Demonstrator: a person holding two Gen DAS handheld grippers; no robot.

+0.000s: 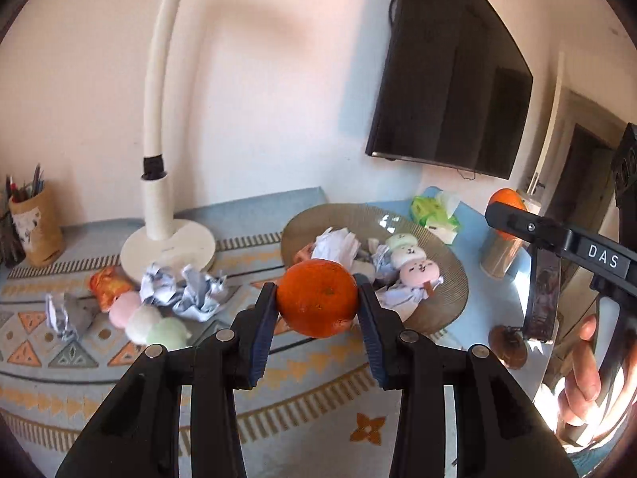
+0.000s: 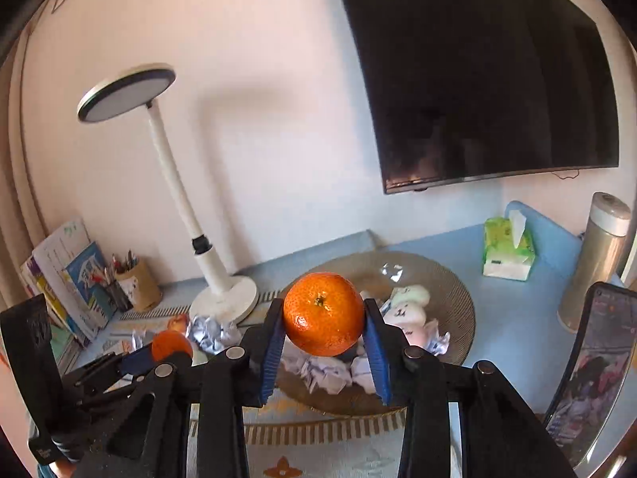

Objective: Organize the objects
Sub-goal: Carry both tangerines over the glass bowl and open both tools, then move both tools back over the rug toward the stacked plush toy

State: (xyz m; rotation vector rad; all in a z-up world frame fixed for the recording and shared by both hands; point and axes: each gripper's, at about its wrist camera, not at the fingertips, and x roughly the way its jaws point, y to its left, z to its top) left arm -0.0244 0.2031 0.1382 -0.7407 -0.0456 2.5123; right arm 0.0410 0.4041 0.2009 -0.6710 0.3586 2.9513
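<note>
- My left gripper is black plastic, its linkage arms pinned with round silver screws.
- Its fingers carry ribbed blue pads.
- My right gripper looks identical; white "DAS" lettering marks its side.

My left tongs are black with blue pads and grip a bright orange mandarin; my right tongs, black with blue pads too, grip another orange mandarin. The tablecloth is pale blue with orange triangles. The lamp is white, the plate brownish, the tissue pack green and white.
</note>
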